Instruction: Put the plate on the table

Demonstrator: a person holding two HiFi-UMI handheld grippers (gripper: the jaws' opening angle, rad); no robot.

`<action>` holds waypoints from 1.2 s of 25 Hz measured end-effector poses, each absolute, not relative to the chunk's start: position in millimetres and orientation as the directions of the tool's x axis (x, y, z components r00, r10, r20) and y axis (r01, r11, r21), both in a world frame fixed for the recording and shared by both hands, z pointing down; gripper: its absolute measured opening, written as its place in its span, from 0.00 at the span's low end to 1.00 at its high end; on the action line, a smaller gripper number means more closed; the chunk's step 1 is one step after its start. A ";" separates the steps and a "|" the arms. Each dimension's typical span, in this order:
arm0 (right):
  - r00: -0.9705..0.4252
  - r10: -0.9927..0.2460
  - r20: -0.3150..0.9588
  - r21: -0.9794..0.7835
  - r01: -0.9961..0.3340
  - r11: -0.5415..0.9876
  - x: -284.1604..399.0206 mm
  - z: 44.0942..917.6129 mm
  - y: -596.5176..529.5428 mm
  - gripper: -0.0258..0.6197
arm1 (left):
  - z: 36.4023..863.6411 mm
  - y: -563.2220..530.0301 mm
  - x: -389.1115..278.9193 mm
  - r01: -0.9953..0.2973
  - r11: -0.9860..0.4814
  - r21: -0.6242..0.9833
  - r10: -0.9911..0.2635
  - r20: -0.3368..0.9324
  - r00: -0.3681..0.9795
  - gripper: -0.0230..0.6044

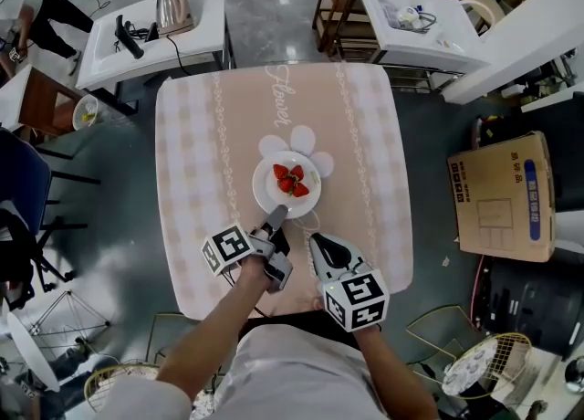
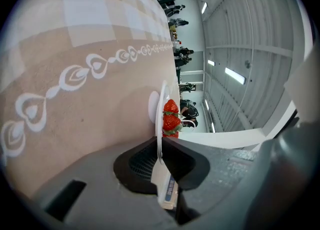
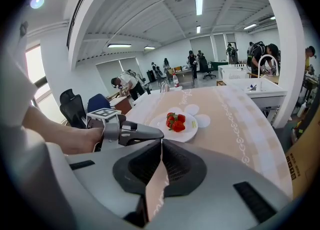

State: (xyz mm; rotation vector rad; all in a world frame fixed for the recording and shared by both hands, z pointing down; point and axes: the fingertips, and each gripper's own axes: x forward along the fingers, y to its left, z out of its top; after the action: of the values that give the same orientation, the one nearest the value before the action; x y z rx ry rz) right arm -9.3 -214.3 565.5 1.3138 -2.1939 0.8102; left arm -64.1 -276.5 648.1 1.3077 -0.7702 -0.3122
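Left tool (image 1: 276,215) clamped on near rim of plate (image 1: 269,185), down on tabletop (image 1: 365,135), strawberries (image 1: 292,181) aboard; right tool (image 1: 313,238) pressed together, empty. Probably stiff, glazed, breakable: best gripped at rim, kept level.

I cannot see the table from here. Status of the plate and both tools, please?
Left tool shut on plate rim. Right tool shut, empty. Strawberries aboard, flower mat beneath. Nothing in the way.

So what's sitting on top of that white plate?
A few red strawberries lie on the plate. Its near rim is covered by the left gripper, closed on it. Beneath the plate, a white flower-shaped mat shows only its petals; its middle is hidden.
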 end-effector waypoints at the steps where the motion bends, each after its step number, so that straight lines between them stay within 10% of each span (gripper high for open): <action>1: -0.445 -0.623 0.643 -0.253 -0.892 0.376 -10.6 565.7 -214.6 0.05 | 648.4 -276.1 -63.7 -0.233 0.256 0.938 -0.604 0.344 0.719 0.08; 30: -0.448 -0.610 0.654 -0.214 -0.883 0.419 -21.5 555.3 -205.1 0.05 | 646.4 -259.8 -74.1 -0.745 -0.086 0.662 -0.420 0.654 0.629 0.27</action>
State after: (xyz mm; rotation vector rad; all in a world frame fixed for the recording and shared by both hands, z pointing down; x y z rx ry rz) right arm -21.5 -205.1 555.3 1.2638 -2.1947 0.7502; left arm -74.1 -259.8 646.4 1.7133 -0.9588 0.3551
